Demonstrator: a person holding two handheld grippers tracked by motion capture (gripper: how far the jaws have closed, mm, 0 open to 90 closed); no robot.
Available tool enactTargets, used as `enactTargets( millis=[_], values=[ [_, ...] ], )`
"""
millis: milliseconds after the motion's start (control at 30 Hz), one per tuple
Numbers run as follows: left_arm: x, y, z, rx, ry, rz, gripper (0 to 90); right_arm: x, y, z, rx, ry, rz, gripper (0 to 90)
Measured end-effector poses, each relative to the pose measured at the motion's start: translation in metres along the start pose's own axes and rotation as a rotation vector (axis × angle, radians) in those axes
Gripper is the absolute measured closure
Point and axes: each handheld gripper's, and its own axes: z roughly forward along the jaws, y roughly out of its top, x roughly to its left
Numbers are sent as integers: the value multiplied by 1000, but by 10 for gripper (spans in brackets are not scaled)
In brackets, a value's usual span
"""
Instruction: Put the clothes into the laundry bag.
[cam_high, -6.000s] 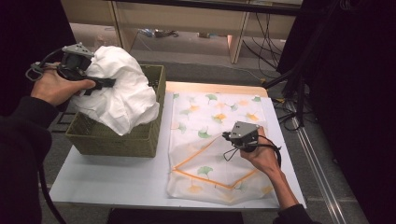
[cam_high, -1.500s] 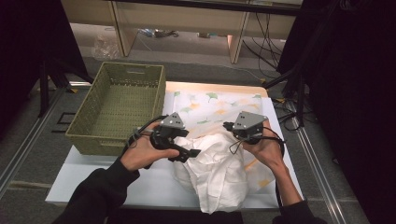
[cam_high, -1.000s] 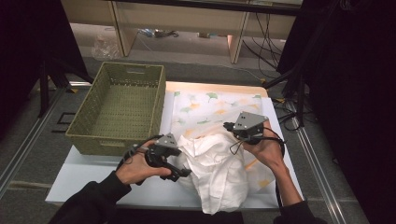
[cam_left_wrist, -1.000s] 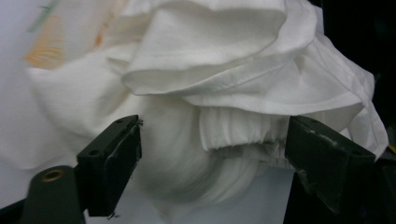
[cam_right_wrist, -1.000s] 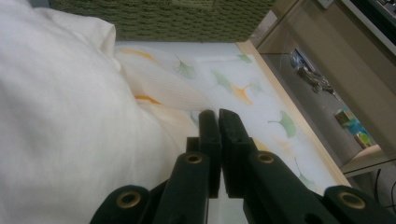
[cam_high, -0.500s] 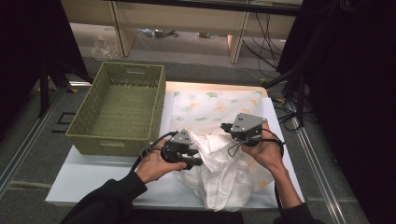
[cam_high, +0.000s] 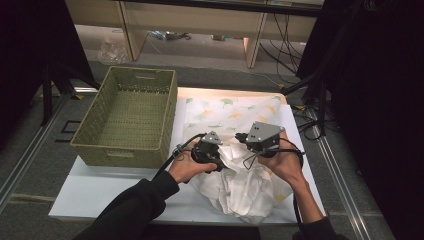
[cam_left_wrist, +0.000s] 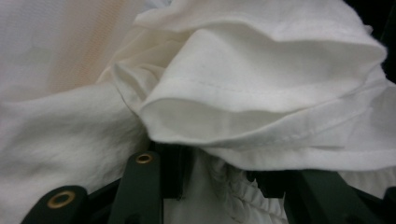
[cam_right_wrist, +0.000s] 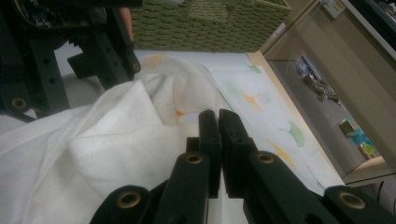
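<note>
A crumpled white cloth lies on a leaf-printed sheet spread over the table. My left gripper is pushed into the cloth's upper left edge. In the left gripper view, a hemmed fold bulges over the left gripper. Its jaws have just closed in and eased slightly apart, with fabric bunched between them. My right gripper rests on the cloth's top edge, facing the left one. In the right gripper view, the right gripper is shut against the white cloth; I cannot tell if a layer is pinched.
An empty green woven basket stands on the table's left half, its wall also in the right gripper view. Bare white tabletop lies in front of it. Cables hang off the right edge. Low shelves stand beyond the table.
My left gripper slid right along the table into the white cloth, beside the right gripper, and narrowed its jaws on a fold. The cloth bunched up. The right gripper stayed put.
</note>
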Motion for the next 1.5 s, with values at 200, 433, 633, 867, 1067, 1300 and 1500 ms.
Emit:
enactTargets(
  millis=[200,433,633,867,1067,1300,1500],
  values=[
    [-16,-1,-29,9,8,54,310,-1,-1,-2,-2,-4,5,893],
    [-12,-19,-62,9,111,45,175,0,-2,-1,1,5,8,893],
    [11,-30,-52,38,149,-21,156,0,-1,0,2,-1,0,893],
    [20,-28,-35,26,13,-55,384,1,-1,0,3,4,4,892],
    [1,-22,-27,24,13,88,662,1,0,1,-2,-8,14,893],
    [-12,-7,-19,41,33,166,678,4,8,3,-14,8,-8,893],
    [1,2,-7,37,80,109,658,6,14,1,-33,28,-12,900]
  ],
)
